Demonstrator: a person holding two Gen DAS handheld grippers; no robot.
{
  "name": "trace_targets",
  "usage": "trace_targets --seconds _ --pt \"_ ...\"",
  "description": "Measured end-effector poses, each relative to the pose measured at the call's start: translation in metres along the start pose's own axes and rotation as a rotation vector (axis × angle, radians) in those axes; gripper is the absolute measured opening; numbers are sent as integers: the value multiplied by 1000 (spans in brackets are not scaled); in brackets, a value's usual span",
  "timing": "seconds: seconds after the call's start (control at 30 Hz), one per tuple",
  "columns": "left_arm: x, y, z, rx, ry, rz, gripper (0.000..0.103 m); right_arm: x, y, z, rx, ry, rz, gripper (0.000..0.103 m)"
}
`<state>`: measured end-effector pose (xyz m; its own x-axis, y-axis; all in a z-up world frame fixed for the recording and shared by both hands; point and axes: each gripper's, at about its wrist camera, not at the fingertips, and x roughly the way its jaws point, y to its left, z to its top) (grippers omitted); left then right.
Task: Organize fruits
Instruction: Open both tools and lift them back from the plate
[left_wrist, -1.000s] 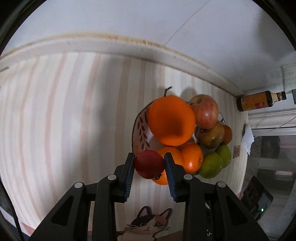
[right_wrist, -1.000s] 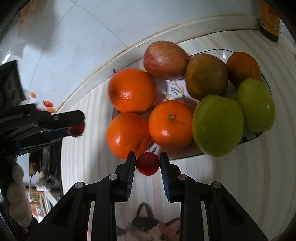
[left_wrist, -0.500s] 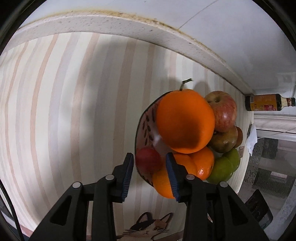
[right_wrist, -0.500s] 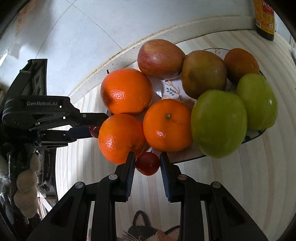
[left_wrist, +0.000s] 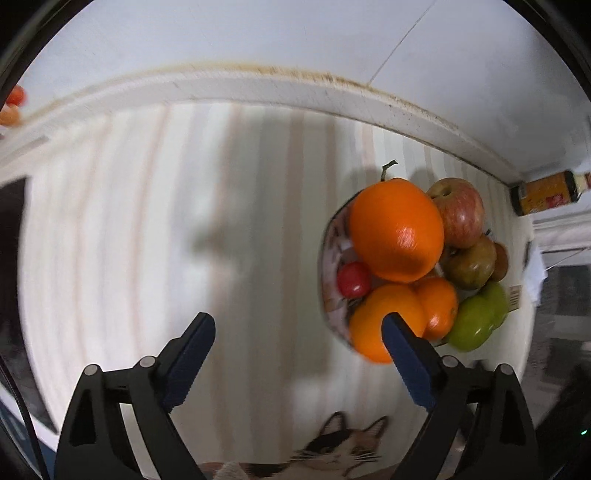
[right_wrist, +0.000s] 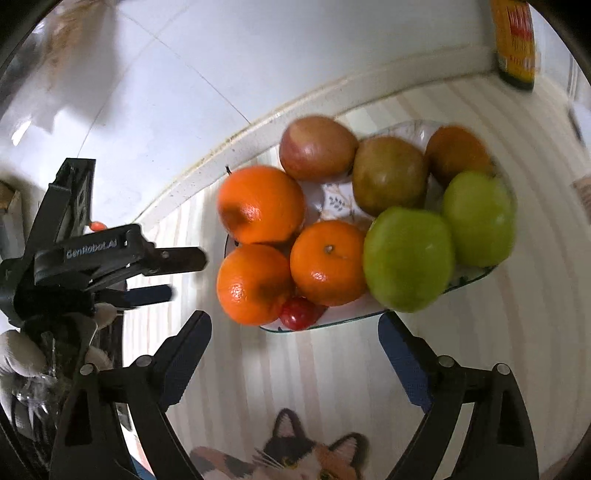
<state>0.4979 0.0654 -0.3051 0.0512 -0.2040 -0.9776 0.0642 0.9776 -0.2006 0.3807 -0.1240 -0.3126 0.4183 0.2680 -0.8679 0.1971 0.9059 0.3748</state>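
A shallow patterned plate (right_wrist: 476, 275) on the striped worktop (left_wrist: 147, 240) carries glossy round fruit: three oranges (right_wrist: 260, 205), two green apples (right_wrist: 406, 264), a red apple (right_wrist: 317, 147) and two brownish fruits (right_wrist: 388, 176). A small red tomato (right_wrist: 300, 314) sits at the plate's 7 o'clock rim; another (left_wrist: 353, 279) lies beside the largest orange. Left gripper (left_wrist: 298, 332) and right gripper (right_wrist: 294, 330) both show wide, empty jaws.
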Motion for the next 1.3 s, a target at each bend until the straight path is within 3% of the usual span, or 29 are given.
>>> trace_targets --seconds 0.17,0.37,0.6,0.8,1.0,1.3 --pt "-38 -13 -39 73 -112 89 93 -37 1 0 -76 -13 -161 96" --pt "-79 -37 -86 105 -208 120 93 -89 0 -5 -133 -67 -257 97" --pt "-137 -68 -135 83 -344 116 93 -158 2 -21 -180 -125 -244 97" --pt "-185 -92 -187 55 -475 156 93 -226 5 -38 -247 -205 -202 97" --pt "-217 -110 -243 14 -558 179 93 -279 4 -68 -308 -246 -164 97" --pt "-253 -126 -308 -16 -614 165 93 -347 -3 -110 -347 -295 -130 97"
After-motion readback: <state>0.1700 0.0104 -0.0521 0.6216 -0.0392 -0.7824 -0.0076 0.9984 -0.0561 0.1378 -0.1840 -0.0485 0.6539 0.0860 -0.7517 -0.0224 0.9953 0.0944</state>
